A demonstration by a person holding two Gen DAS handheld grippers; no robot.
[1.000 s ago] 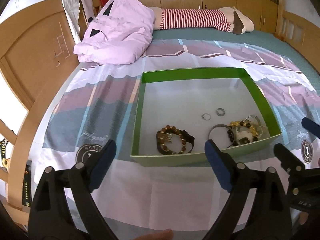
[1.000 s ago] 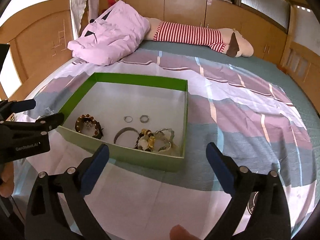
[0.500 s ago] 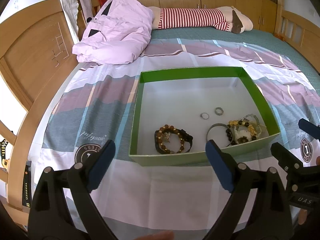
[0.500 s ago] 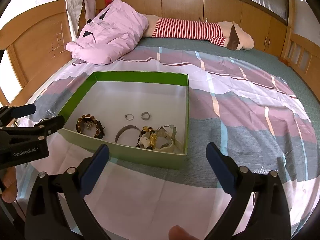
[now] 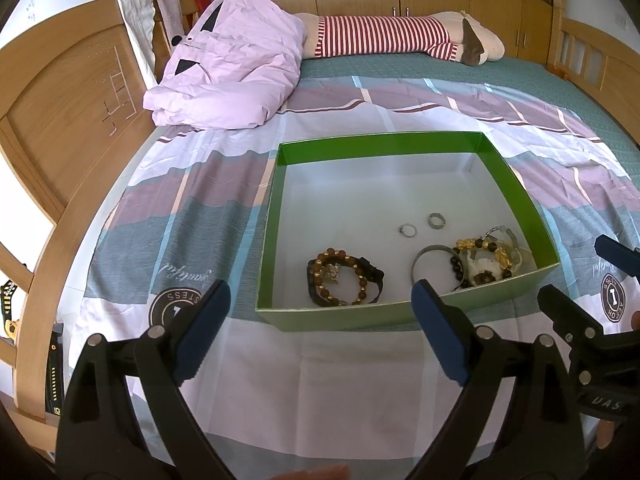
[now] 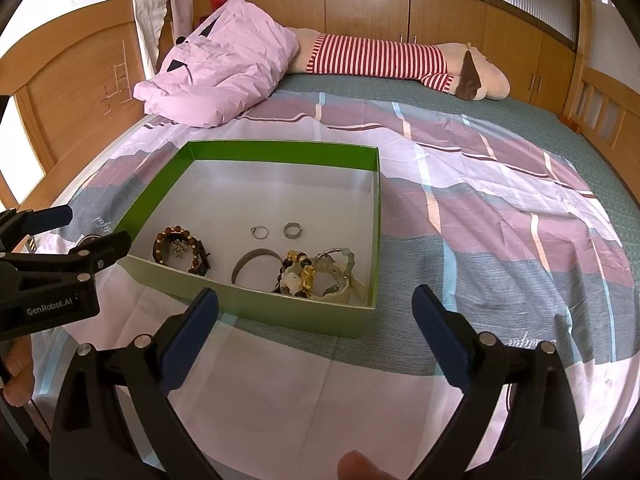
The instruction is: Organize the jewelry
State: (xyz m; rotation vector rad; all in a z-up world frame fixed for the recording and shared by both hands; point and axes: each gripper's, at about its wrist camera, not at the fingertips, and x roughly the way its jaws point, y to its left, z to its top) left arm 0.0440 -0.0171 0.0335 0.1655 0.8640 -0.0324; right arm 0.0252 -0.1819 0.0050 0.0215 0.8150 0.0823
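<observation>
A green box (image 5: pixel 380 145) (image 6: pixel 280 147) with a white floor lies on the striped bedsheet. Inside are brown bead bracelets (image 5: pixel 345 277) (image 6: pixel 181 249), two small rings (image 5: pixel 408 231) (image 6: pixel 260 232), a silver bangle (image 5: pixel 432 258) (image 6: pixel 256 262) and a heap of gold and dark bead bracelets (image 5: pixel 485 261) (image 6: pixel 316 276). My left gripper (image 5: pixel 319 292) (image 6: pixel 94 226) hangs open before the box's near left wall, holding nothing. My right gripper (image 6: pixel 315 297) (image 5: pixel 580 276) is open too, near the box's right front corner, also with nothing in it.
A crumpled pink quilt (image 5: pixel 236 76) and a red-striped plush toy (image 5: pixel 384 36) lie at the far end of the bed. A wooden headboard (image 5: pixel 68 120) runs along the left. Bare sheet (image 6: pixel 500 220) spreads to the right of the box.
Both views have tilted up a little, and the box sits almost where it was. The jewelry has not moved. Both grippers stay open.
</observation>
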